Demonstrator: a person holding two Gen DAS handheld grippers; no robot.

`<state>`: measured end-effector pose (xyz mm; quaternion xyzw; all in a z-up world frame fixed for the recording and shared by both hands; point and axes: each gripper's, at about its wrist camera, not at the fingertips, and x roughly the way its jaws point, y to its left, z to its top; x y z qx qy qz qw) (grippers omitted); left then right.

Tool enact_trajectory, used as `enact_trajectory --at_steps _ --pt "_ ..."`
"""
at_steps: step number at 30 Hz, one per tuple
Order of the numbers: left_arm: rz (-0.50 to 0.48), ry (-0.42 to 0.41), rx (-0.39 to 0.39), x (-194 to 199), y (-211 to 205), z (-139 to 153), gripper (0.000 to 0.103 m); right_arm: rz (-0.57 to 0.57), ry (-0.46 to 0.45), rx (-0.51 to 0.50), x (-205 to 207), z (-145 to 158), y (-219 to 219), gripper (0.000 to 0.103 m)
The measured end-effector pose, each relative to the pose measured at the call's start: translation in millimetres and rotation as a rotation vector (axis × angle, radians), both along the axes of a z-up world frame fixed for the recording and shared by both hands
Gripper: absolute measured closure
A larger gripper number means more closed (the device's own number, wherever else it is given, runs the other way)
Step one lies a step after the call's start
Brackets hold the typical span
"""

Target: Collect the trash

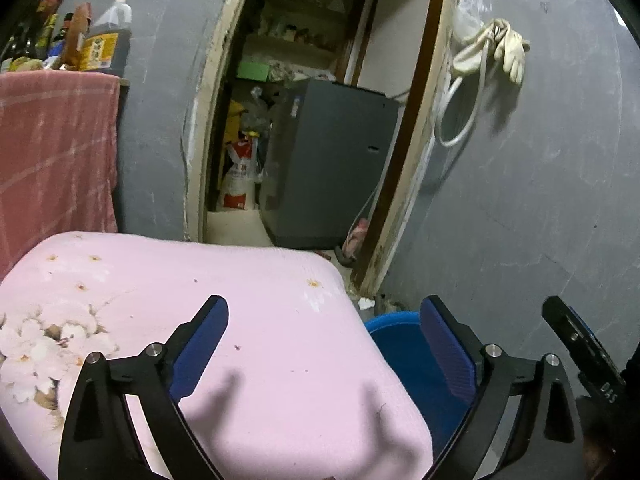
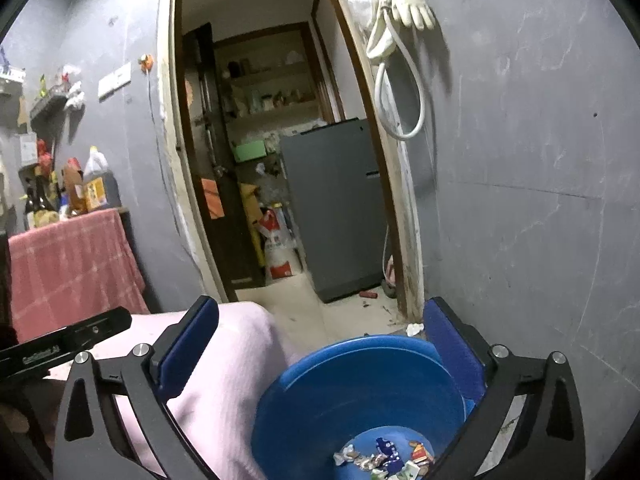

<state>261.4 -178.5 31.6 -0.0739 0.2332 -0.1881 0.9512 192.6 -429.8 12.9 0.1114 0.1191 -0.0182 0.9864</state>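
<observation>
inside bucket (image 2: 320, 392), right view only: wrappers (image 2: 384, 458)

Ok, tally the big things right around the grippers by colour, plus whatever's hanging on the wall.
Blue: 1, the bucket holding wrappers
Pink: 1, the floral cloth
Red checked: 1, the towel
White: 2, the glove and hose
Total: 5

A bucket (image 2: 360, 396) stands on the floor just right of a cloth-covered table (image 1: 240, 320), with wrappers (image 2: 384, 458) lying in its bottom. Behind both, a doorway (image 2: 280, 160) opens onto a back room holding a cabinet (image 2: 336, 208) at the right and a sack (image 2: 278, 248) to its left. A glove (image 2: 412, 4) and a hose (image 2: 400, 92) hang on the wall right of the doorway. Bottles (image 2: 72, 192) stand on a draped stand (image 2: 72, 264) at the far left.
</observation>
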Motion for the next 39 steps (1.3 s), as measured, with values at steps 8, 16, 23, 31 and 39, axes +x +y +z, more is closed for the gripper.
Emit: enact_trajectory --at_steps 8,16,23,31,39 --pt "0.010 -0.118 0.000 -38.0 18.6 26.1 0.003 -0.008 -0.042 0.049 -34.8 23.0 1.4 0.000" --pt "0.004 -0.130 -0.009 -68.8 31.0 34.9 0.002 0.007 -0.061 0.001 -67.4 41.4 19.1 0.000" --pt "0.015 -0.156 0.007 -103.8 45.9 38.8 0.002 0.033 -0.065 -0.056 -96.3 54.2 40.0 0.000" --pt "0.024 -0.190 0.036 -146.9 61.0 38.0 0.002 0.068 -0.062 -0.117 -135.3 59.2 63.1 0.000" --pt "0.063 -0.198 0.062 -179.5 74.9 25.1 0.002 0.061 -0.051 -0.151 -162.3 53.4 81.4 0.000"
